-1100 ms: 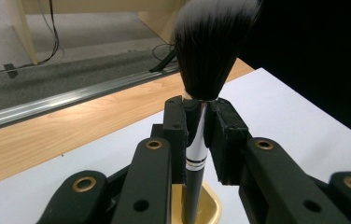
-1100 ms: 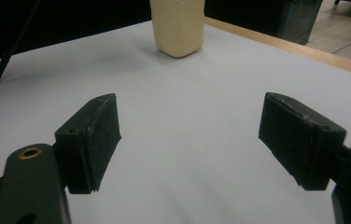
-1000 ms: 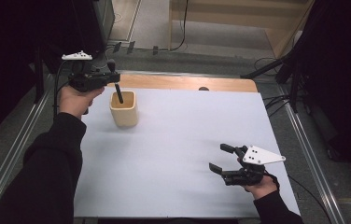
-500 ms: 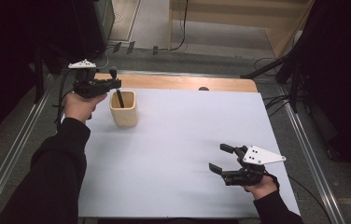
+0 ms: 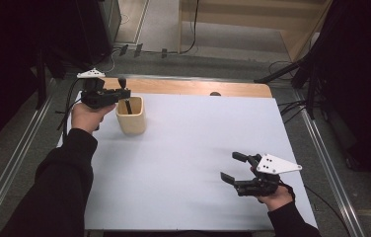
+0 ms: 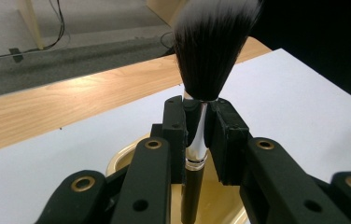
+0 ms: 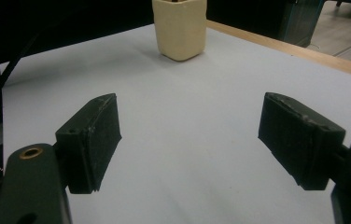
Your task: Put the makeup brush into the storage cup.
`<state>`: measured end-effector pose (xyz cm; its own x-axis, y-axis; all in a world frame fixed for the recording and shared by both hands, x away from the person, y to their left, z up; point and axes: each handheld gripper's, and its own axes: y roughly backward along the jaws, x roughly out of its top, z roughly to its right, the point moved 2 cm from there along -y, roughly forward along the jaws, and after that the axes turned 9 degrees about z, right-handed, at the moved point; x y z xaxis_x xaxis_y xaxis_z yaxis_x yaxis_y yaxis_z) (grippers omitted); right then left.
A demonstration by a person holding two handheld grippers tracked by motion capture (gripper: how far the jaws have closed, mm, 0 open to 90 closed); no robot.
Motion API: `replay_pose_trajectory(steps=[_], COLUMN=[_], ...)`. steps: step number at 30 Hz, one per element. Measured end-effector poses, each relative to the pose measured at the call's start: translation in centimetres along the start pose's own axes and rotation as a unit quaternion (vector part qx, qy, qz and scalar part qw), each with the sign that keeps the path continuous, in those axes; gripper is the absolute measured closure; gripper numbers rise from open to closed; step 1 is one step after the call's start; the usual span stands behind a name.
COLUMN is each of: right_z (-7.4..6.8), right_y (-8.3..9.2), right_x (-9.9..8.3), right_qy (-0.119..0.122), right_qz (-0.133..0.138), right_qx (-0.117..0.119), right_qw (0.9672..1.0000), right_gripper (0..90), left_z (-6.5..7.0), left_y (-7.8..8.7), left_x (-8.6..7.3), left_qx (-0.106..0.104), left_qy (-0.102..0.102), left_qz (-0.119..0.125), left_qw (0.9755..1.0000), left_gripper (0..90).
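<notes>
Makeup brush held over the cream cup

The left hand-held gripper (image 6: 200, 135) clamps the makeup brush (image 6: 201, 84) upright, handle inside the cup (image 5: 131, 115); the right hand-held gripper (image 5: 234, 168) rests well apart from the cup, jaws spread.

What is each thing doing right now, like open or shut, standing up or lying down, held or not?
Left hand-held gripper: shut on the brush.
Makeup brush: upright, bristles up, handle end down inside the cup.
Cup: standing upright on the table, the brush handle in it.
Right hand-held gripper: open, nothing between its jaws.
Table: covered with a white sheet, wooden strip bare at the far edge.
</notes>
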<state>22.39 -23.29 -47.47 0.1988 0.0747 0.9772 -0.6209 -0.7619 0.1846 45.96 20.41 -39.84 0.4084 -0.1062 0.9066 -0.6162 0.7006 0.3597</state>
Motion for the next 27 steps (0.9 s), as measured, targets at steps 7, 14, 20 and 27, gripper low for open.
replay_pose_trajectory(steps=[7,14,20,27], right_z=[0.0,-0.1,-0.1,-0.1], right_y=[-0.1,-0.1,-0.2,-0.2], right_x=[0.0,0.0,0.0,0.0], right_qy=[0.003,0.003,0.003,0.001], right_qz=[-0.002,-0.002,-0.002,-0.001], right_qx=[0.001,0.002,0.002,0.002], right_qw=[1.0000,1.0000,1.0000,1.0000], right_gripper=[22.0,22.0,22.0,22.0], left_z=[-0.8,-0.7,-0.2,0.1], left_y=[0.4,1.6,2.7,3.8], left_x=[-0.3,-0.1,-0.1,-0.9], left_qx=[-0.029,-0.035,-0.052,-0.048], left_qy=[0.029,0.019,0.010,-0.011], left_qz=[-0.028,-0.027,-0.029,-0.030], left_qw=[0.9988,0.9988,0.9981,0.9983], left_gripper=[15.2,14.5,13.3,10.5])
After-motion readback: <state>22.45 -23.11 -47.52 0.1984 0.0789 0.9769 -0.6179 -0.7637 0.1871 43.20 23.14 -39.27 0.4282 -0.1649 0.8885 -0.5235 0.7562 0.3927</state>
